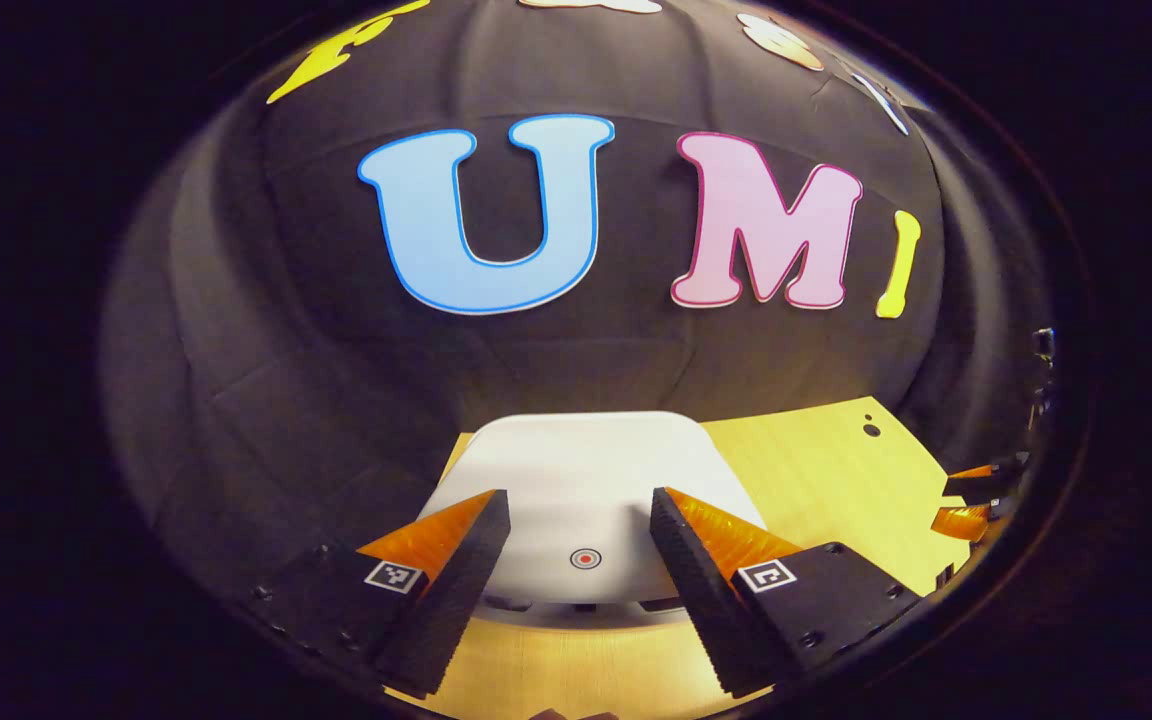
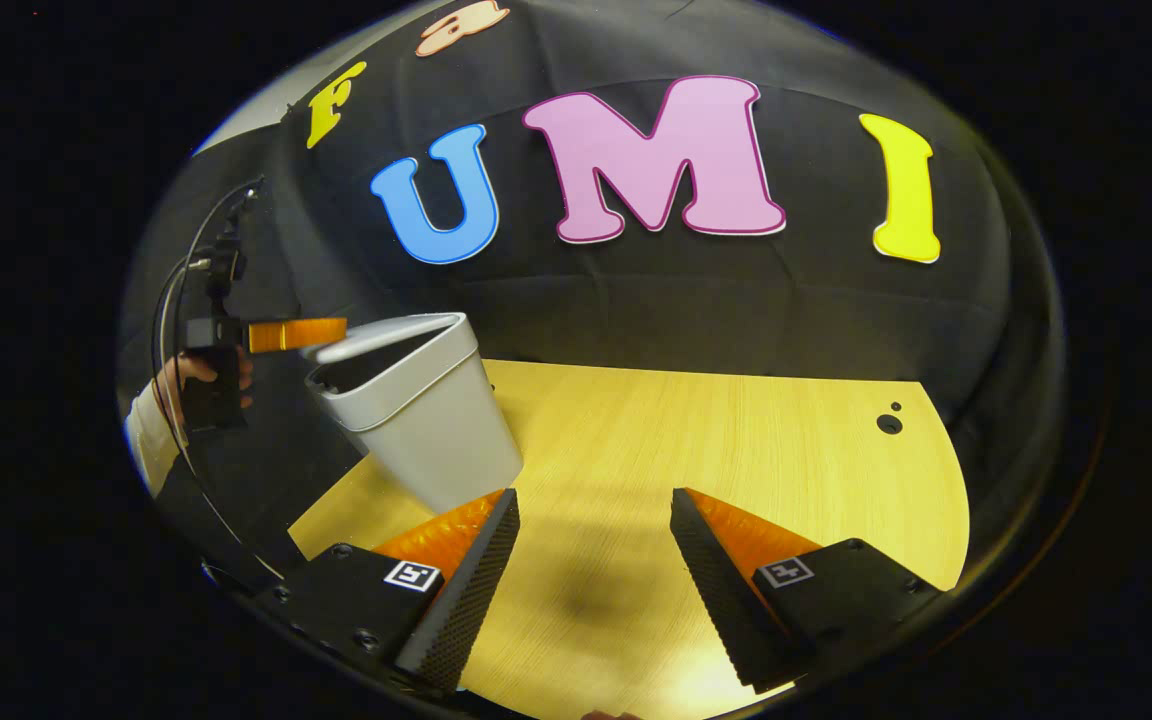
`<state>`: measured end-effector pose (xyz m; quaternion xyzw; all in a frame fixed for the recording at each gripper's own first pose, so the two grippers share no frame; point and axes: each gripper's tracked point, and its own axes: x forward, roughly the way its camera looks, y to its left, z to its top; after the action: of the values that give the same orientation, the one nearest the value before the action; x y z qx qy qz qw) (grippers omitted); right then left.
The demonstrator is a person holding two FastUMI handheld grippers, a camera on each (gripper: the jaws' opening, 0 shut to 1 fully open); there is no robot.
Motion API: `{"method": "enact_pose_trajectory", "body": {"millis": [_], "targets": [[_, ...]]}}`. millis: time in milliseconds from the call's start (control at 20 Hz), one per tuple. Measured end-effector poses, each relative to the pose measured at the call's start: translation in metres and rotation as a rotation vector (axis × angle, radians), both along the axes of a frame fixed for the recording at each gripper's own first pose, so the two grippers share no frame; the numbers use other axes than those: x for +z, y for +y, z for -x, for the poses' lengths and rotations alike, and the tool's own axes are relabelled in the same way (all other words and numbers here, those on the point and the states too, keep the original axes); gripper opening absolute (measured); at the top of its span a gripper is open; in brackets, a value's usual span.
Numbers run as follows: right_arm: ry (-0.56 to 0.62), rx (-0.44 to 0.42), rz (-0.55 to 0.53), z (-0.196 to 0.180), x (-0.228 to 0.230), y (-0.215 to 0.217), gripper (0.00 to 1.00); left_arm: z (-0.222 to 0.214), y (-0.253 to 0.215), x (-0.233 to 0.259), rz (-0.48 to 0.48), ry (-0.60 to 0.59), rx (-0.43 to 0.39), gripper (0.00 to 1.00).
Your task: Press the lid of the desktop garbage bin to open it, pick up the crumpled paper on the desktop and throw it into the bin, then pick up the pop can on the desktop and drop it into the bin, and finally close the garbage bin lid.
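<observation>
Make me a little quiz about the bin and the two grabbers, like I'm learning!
1. True or false: the right gripper is clamped on a pop can.
2. What mark is on the white lid in front of the left gripper? A) a red dot B) a green star C) a blue arrow
3. Fill in: the bin stands on a ___ table.
Key: 1 false, its jaws are open and empty; 2 A; 3 wooden.
</observation>
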<state>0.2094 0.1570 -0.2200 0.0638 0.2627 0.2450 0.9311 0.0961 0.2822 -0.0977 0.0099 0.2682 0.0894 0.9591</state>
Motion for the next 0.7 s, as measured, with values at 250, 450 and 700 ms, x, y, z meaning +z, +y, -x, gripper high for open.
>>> {"method": "enact_pose_trajectory", "body": {"millis": [250,450,700], "targets": [[-0.006,-0.001,0.027,0.003,-0.003,-0.002,0.99,-0.006,-0.003,-0.015,-0.015,-0.034,-0.043,0.97],[0.002,-0.018,0.021,0.007,-0.005,-0.008,0.99,-0.009,-0.003,-0.023,-0.009,-0.023,-0.04,0.99],[-0.001,-0.031,0.011,0.014,-0.005,-0.01,0.99,-0.009,-0.008,-0.027,0.016,-0.045,-0.045,1.0]]}}
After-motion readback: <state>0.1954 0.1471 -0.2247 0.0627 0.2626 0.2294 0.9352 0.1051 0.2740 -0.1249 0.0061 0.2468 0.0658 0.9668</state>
